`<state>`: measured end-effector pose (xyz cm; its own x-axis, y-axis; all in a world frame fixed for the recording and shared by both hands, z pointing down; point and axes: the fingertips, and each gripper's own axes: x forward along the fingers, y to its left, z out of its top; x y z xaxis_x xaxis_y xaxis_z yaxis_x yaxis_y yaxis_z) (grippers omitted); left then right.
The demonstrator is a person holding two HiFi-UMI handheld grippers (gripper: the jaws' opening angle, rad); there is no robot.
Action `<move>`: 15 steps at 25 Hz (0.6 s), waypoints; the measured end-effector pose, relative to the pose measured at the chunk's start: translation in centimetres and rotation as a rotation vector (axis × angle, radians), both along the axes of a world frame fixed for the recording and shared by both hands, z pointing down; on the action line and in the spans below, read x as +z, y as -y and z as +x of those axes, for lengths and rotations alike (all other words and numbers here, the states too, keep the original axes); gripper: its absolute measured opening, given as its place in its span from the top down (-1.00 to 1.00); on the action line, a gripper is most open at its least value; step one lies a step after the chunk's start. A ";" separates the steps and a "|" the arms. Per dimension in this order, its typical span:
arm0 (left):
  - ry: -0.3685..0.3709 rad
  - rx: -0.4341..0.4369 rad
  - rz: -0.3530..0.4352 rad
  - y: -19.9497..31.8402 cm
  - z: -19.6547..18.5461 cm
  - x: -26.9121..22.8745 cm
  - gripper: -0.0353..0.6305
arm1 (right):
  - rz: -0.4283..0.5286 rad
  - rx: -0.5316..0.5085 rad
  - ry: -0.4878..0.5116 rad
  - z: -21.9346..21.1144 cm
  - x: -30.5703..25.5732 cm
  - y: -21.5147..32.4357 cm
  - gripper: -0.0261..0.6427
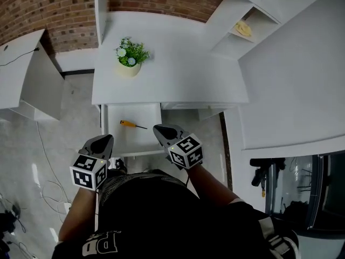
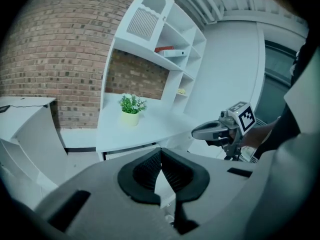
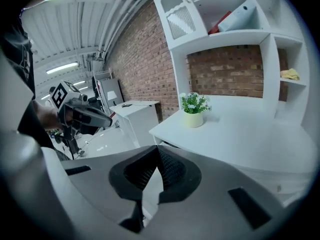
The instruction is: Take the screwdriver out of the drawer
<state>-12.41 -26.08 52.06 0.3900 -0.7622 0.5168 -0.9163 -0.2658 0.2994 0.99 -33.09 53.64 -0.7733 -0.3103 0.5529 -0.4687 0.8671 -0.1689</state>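
Head view: drawer (image 1: 115,140) stands open under the white desk (image 1: 178,80). The screwdriver (image 1: 132,124) lies loose inside, orange handle to the left. Left gripper (image 1: 103,141) & right gripper (image 1: 160,129) hover at the drawer's front, both apart from the tool.

Left gripper view: pads meet at the tips, nothing btwn.

Right gripper view: same, closed & empty.

Probably best to spread one gripper's jaws first, drop over the handle (thicker than the shaft), pinch across it, then lift straight up.

Potted plant (image 1: 129,55) sits on the desk, w/ brick wall (image 1: 48,9) behind.
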 end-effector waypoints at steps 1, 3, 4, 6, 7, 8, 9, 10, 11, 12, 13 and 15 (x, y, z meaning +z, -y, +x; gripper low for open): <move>0.001 0.025 -0.012 0.2 -0.1 0.6 0.84 | 0.005 -0.011 -0.031 -0.3 0.8 0.2 0.90; 0.015 0.072 -0.037 0.4 -0.4 1.9 0.84 | 0.020 -0.039 -0.093 -1.0 2.4 0.6 0.90; 0.026 0.090 -0.049 0.5 -0.6 2.4 0.84 | 0.026 -0.055 -0.126 -1.3 3.3 0.7 0.90; 0.043 0.111 -0.069 0.7 -1.1 3.4 0.84 | 0.040 -0.086 -0.191 -1.9 5.3 0.9 0.90; 0.046 0.114 -0.076 0.9 -1.4 3.7 0.84 | 0.045 -0.100 -0.222 -2.2 6.3 1.1 0.90; 0.045 0.113 -0.079 1.1 -1.9 3.9 0.84 | 0.046 -0.113 -0.249 -2.5 7.3 1.2 0.90; 0.041 0.108 -0.080 1.3 -2.4 4.1 0.84 | 0.043 -0.124 -0.272 -2.9 8.4 1.3 0.90; 0.039 0.103 -0.081 1.5 -2.9 4.2 0.84 | 0.037 -0.133 -0.293 -3.2 9.5 1.3 0.90; 0.038 0.098 -0.084 1.6 -3.5 4.3 0.84 | 0.030 -0.143 -0.314 -3.6 10.7 1.4 0.90; 0.038 0.094 -0.091 1.5 -4.0 4.5 0.84 | 0.026 -0.152 -0.335 -3.9 11.8 1.4 0.90; 0.037 0.089 -0.099 1.5 -4.5 4.7 0.84 | 0.025 -0.163 -0.356 -4.3 12.9 1.5 0.90; 0.026 0.077 -0.112 1.6 -5.3 5.0 0.84 | 0.020 -0.179 -0.400 -4.9 14.7 1.8 0.90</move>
